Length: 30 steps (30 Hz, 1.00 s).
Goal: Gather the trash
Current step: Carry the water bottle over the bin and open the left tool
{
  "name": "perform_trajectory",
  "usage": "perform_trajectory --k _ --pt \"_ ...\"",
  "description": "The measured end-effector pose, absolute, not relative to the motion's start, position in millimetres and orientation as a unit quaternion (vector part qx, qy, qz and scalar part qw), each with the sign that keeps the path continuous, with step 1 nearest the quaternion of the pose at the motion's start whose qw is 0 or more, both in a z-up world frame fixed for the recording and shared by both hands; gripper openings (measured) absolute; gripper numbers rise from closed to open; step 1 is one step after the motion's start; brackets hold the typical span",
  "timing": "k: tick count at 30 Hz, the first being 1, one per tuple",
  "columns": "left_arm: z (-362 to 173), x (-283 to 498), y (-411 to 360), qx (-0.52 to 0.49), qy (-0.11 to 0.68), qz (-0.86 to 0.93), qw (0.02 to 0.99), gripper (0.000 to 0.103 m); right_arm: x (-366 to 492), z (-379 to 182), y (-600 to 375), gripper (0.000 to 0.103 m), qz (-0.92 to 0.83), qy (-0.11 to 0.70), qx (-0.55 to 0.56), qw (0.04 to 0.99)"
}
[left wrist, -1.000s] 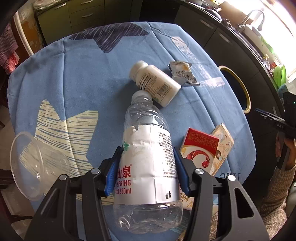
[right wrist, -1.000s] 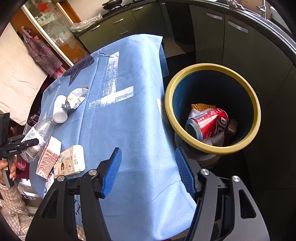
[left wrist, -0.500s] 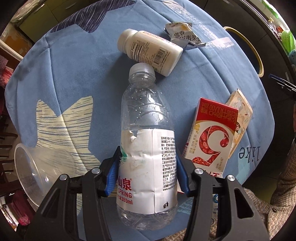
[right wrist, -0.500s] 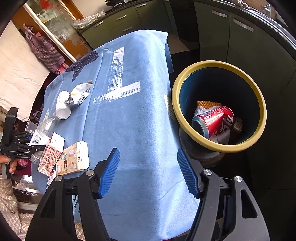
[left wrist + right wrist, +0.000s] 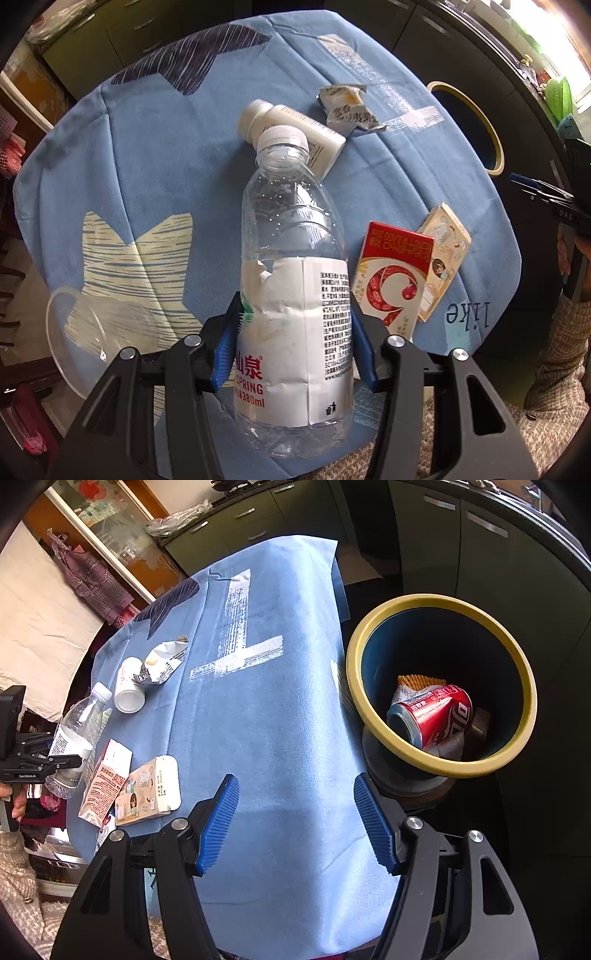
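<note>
— Gripping what, the left gripper?

— Its blue pads were closed on the labelled lower half of a clear water bottle, held above the blue tablecloth.

— Which way did it point?

— Long axis ran straight away from the gripper, white cap farthest, over a white bottle lying on its side.

— And the right gripper?

— Spread wide, holding nothing, near the yellow-rimmed bin with a red can inside.
</note>
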<state>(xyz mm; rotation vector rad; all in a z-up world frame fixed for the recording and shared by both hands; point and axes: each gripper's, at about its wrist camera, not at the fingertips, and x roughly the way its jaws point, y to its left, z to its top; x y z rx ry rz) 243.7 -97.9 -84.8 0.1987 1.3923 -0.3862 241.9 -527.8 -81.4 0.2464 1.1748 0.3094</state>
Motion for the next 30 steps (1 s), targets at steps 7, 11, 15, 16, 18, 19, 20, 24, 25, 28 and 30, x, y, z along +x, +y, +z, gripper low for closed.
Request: perform_trajectory --k 7,11,15,16,18,19,20,24,25,28,30 --pt "-20 225 -145 0.111 0.572 -0.238 0.777 0.051 226 -61 -544 0.065 0.134 0.523 0.121 0.833" --pt "0 235 -208 0.137 0.536 -0.298 0.778 0.051 207 -49 -572 0.065 0.110 0.502 0.132 0.848" --pt "-5 244 -299 0.159 0.526 -0.350 0.758 0.051 185 -49 -604 0.065 0.088 0.491 0.153 0.853" --pt "-10 247 -324 0.163 0.528 -0.360 0.752 0.051 180 -51 -612 0.065 0.084 0.490 0.159 0.853" --pt "-23 258 -373 0.174 0.532 -0.374 0.739 0.051 171 -58 -627 0.065 0.075 0.492 0.172 0.850" --pt "-30 264 -394 0.177 0.536 -0.376 0.735 0.051 167 -62 -635 0.065 0.071 0.494 0.178 0.848" --pt "-39 270 -414 0.180 0.540 -0.376 0.731 0.051 163 -67 -642 0.065 0.067 0.496 0.185 0.846" --pt "-75 300 -478 0.191 0.555 -0.373 0.718 0.052 151 -82 -671 0.065 0.050 0.500 0.209 0.839" --pt "-83 307 -492 0.195 0.556 -0.373 0.717 0.052 149 -86 -678 0.065 0.046 0.501 0.215 0.837" --pt "-108 327 -525 0.205 0.565 -0.363 0.712 0.052 144 -96 -693 0.066 0.040 0.502 0.231 0.832" --pt "-124 338 -537 0.205 0.570 -0.355 0.712 0.053 143 -102 -700 0.066 0.040 0.504 0.238 0.829"
